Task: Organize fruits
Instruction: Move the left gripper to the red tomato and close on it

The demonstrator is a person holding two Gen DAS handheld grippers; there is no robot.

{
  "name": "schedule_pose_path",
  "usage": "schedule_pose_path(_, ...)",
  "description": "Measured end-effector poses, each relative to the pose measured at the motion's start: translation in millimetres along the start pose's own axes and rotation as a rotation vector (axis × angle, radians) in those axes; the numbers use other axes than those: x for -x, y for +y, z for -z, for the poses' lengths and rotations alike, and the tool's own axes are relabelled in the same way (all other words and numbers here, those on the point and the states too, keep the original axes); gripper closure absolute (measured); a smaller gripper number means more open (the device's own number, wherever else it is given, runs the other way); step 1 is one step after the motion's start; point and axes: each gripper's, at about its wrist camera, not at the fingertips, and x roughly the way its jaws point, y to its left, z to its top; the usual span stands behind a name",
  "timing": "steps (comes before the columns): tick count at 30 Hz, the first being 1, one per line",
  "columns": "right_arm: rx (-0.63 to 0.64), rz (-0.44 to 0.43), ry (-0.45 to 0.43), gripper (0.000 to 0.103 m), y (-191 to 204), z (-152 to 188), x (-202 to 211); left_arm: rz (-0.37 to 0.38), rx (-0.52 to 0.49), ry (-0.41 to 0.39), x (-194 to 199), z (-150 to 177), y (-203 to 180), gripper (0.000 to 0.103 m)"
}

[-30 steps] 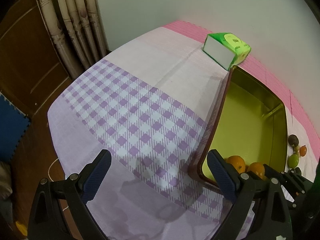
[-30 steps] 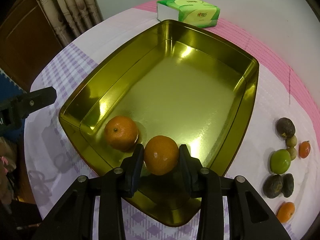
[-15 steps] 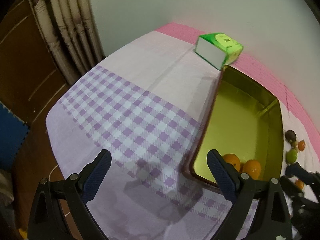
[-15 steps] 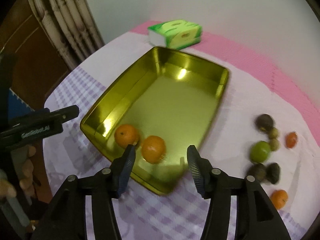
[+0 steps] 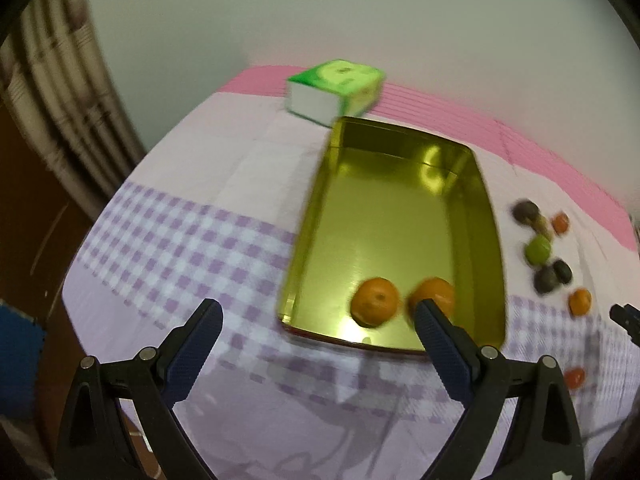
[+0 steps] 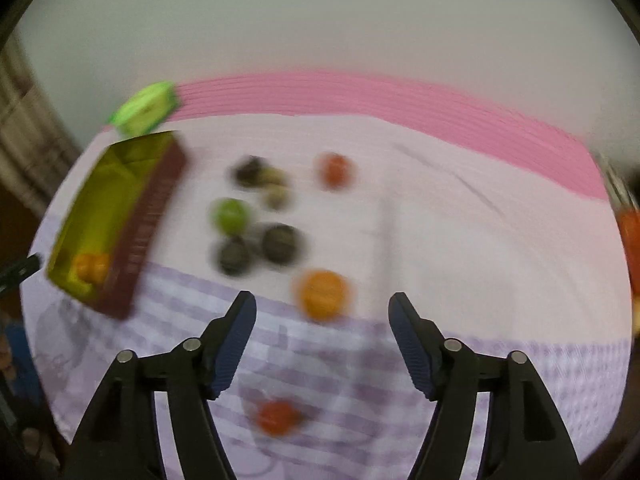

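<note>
1. The right gripper (image 6: pixel 322 312) hangs over the checked cloth of the desk (image 6: pixel 460 240); its fingers (image 6: pixel 234 340) stand wide, have just been opening, and nothing is between them.
2. Just beyond the gap between those fingers lies an orange (image 6: pixel 322 294), apart from both pads; a smaller reddish fruit (image 6: pixel 276 416) lies on the cloth nearer than the fingertips, between the two finger arms.
3. Farther out from the right fingers, the picture being blurred, sit a green fruit (image 6: pixel 230 216), two dark round fruits (image 6: pixel 280 242) and another small orange one (image 6: pixel 335 170).
4. The gold tray (image 6: pixel 116 184) lies far to the left of the right fingers, with orange fruit in its near corner.
5. The left gripper (image 5: pixel 316 316) also has its fingers (image 5: pixel 438 344) wide and holds nothing.
6. In the left view two oranges (image 5: pixel 376 302) rest side by side in the tray's near end, just beyond the right-hand fingertip, which overlaps one of them in the picture.
7. A green tissue box (image 5: pixel 336 92) stands past the tray's far end.
</note>
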Motion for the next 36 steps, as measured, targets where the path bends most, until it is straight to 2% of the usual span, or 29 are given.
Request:
schedule_pose_path(2,-0.058,0.02,0.033,0.032,-27.5,14.8,-8.5,0.019,-0.049,-0.001,2.9,3.9,-15.8,0.008)
schedule_pose_path(6,-0.119,0.045,0.074,0.03,-54.9,37.8,-19.4,0.07,-0.17,-0.003,11.3,14.7,-51.2,0.008)
schedule_pose_path(10,-0.136,0.054,0.091,0.022,-66.7,53.6,-22.8,0.143,-0.263,0.015,17.5,25.4,-86.9,0.008)
schedule_pose_path(14,-0.14,0.057,0.105,0.021,-73.1,62.5,-28.3,0.232,-0.306,0.07,15.4,34.1,-124.6,0.008)
schedule_pose_path(19,-0.132,0.069,0.121,0.021,-79.2,66.1,-29.8,0.305,-0.42,0.113,12.9,52.3,-179.4,0.008)
schedule_pose_path(24,-0.142,0.085,0.128,0.018,-95.7,68.2,-29.1,0.329,-0.49,0.157,4.2,64.2,-221.7,0.008)
schedule_pose_path(30,-0.106,0.101,0.129,0.005,-107.1,67.0,-30.6,0.361,-0.526,0.191,-3.4,75.4,-245.4,0.008)
schedule_pose_path(36,-0.094,0.102,0.112,0.0,-100.1,69.8,-31.7,0.372,-0.549,0.227,-11.7,82.3,-262.6,0.011)
